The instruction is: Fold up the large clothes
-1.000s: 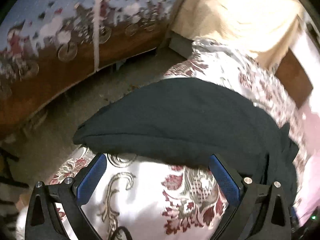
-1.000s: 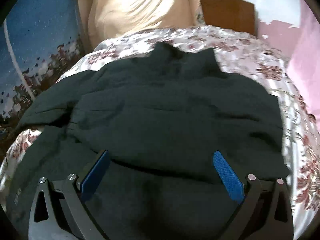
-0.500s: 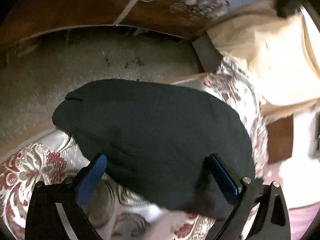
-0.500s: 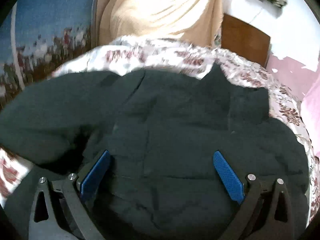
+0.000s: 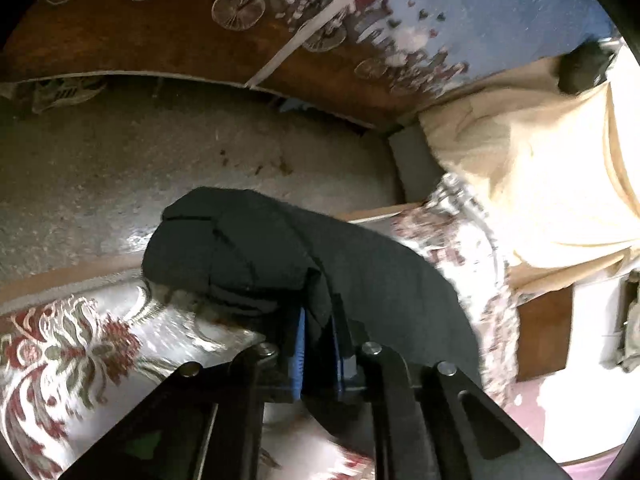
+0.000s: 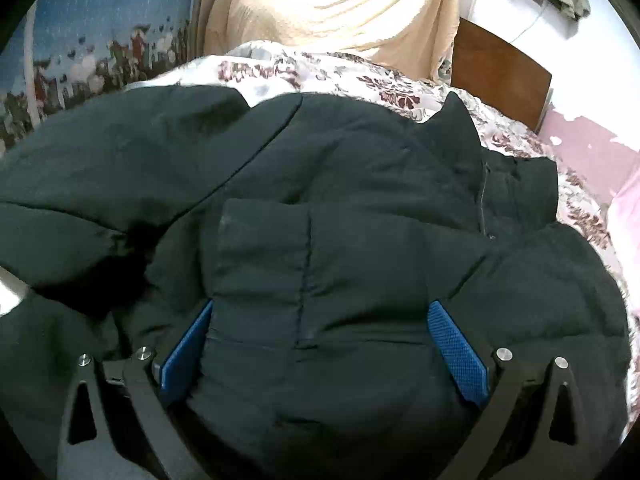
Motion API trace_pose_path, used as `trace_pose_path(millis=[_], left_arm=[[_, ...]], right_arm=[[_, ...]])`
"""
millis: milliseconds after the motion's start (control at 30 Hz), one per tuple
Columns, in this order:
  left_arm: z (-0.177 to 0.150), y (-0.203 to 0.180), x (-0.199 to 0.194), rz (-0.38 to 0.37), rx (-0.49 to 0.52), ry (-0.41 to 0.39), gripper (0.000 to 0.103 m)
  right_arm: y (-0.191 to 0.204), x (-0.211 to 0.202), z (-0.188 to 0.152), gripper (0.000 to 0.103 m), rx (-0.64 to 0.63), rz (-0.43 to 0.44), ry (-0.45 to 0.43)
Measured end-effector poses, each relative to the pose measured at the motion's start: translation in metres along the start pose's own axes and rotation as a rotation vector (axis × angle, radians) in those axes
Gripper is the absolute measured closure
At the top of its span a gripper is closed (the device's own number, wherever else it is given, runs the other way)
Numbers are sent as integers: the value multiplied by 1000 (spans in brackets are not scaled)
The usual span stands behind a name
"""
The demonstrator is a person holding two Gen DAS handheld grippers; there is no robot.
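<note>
The dark jacket (image 6: 340, 208) lies spread on a bed covered with a floral bedspread (image 6: 280, 68), and it fills most of the right wrist view. Its collar (image 6: 460, 132) points toward the far end of the bed, where a cream blanket (image 6: 332, 0) hangs, and a zipper runs down from the collar.

The left gripper (image 5: 318, 344) has its 2 blue fingers (image 5: 298, 344) drawn close together, clamped on a fold of the jacket's sleeve (image 5: 248, 240). The sleeve bunches up ahead of the fingers, with its cuff end over the edge of the bed and the grey carpet floor (image 5: 140, 168) beyond it. The bedspread (image 5: 72, 352) shows white with red flowers just beside the gripper on the left.

The right gripper (image 6: 320, 344) has its 2 blue fingers (image 6: 456, 360) wide apart, and a puffy bulge of the jacket's body sits between them. Both fingers seem to touch the fabric at the sides, without pinching it.

A wall hanging (image 5: 360, 20) with bicycles and figures stands behind the floor. A brown wooden board (image 6: 500, 76) stands at the head of the bed.
</note>
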State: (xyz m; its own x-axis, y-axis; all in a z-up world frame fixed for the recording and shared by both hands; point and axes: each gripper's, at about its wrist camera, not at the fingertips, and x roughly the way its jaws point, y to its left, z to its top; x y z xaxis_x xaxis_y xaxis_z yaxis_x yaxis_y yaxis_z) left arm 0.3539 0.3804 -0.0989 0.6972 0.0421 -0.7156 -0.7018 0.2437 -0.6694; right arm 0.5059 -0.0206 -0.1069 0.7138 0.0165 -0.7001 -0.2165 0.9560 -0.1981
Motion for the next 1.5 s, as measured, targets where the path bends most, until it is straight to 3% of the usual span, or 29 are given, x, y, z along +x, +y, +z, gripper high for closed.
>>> trace_pose_path(millis=[133, 200, 367, 533, 700, 933, 1133, 1267, 1500], left_arm=[[-6, -31, -35, -61, 85, -74, 94], [-13, -50, -50, -100, 123, -101, 94], [-50, -116, -84, -158, 274, -149, 94], [-105, -171, -97, -192, 418, -131, 95], [-189, -225, -93, -191, 653, -99, 95], [-320, -259, -57, -210, 907, 67, 95], [-430, -261, -36, -216, 1178, 233, 95], [-478, -245, -27, -247, 1300, 392, 93], [-518, -228, -31, -244, 1518, 514, 83]], right_arm=[[-28, -36, 1, 1, 123, 146, -2], [-42, -57, -2, 1, 124, 200, -7], [-85, -107, -27, 1, 38, 134, -34], [-157, -134, -56, 1, 176, 120, -39], [-217, -150, -88, 1, 288, 92, -68], [-287, -170, -136, 1, 544, 110, -159], [-323, -153, -155, 1, 679, 97, -155], [-337, -133, -161, 1, 741, 127, -134], [-350, -119, -189, 1, 893, 225, -126]])
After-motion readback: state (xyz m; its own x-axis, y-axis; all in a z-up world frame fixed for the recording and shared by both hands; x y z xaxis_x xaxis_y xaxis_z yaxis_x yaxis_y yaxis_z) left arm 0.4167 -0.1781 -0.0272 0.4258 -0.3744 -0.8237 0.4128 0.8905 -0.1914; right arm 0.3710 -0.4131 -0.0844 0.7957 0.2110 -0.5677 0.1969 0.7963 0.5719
